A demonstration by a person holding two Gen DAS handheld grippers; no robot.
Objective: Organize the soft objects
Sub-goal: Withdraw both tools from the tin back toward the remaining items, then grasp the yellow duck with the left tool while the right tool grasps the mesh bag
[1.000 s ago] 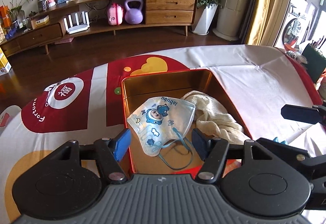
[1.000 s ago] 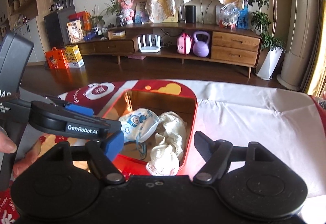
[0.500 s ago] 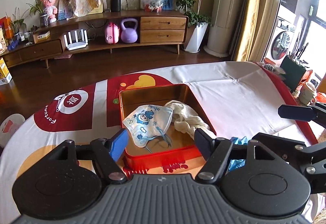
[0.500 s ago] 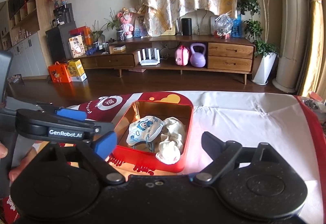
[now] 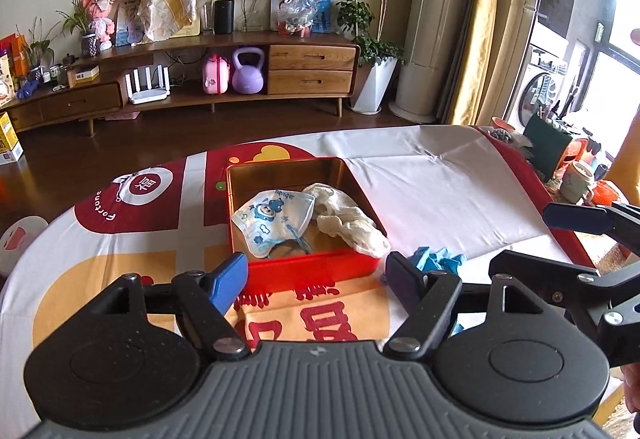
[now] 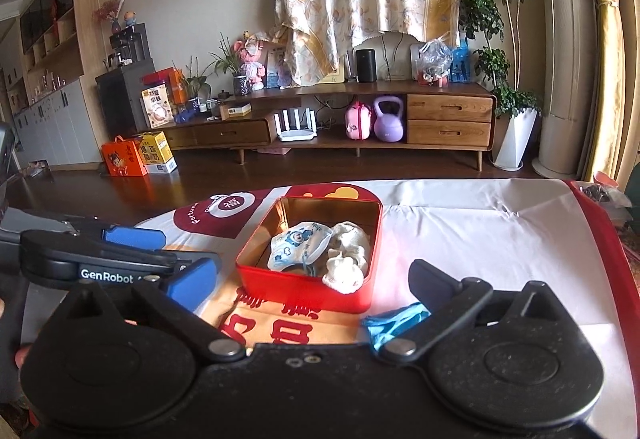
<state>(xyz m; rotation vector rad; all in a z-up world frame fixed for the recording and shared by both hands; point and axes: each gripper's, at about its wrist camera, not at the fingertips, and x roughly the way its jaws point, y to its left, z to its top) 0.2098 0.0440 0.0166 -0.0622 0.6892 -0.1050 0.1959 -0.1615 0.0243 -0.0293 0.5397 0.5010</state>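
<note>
A red tin box (image 5: 312,268) (image 6: 304,291) with a gold inside stands on the table. In it lie a child's face mask (image 5: 272,219) (image 6: 298,245) with a blue cartoon print and a cream cloth (image 5: 348,223) (image 6: 348,259). A blue cloth (image 5: 438,259) (image 6: 394,321) lies on the table right of the box's front corner. My left gripper (image 5: 316,279) is open and empty, in front of the box. My right gripper (image 6: 308,279) is open and empty, also short of the box. Each gripper shows in the other's view (image 5: 588,235) (image 6: 132,259).
The tablecloth (image 5: 420,175) is white with red and yellow prints. A mug (image 5: 576,181) and a dark holder (image 5: 548,147) stand at the table's far right. A wooden TV cabinet (image 6: 360,119) lines the far wall across the floor.
Both grippers have pulled back and up from the box, which now looks smaller and farther. The blue cloth beside the box has come into view. Mask and cream cloth stay in the box.
</note>
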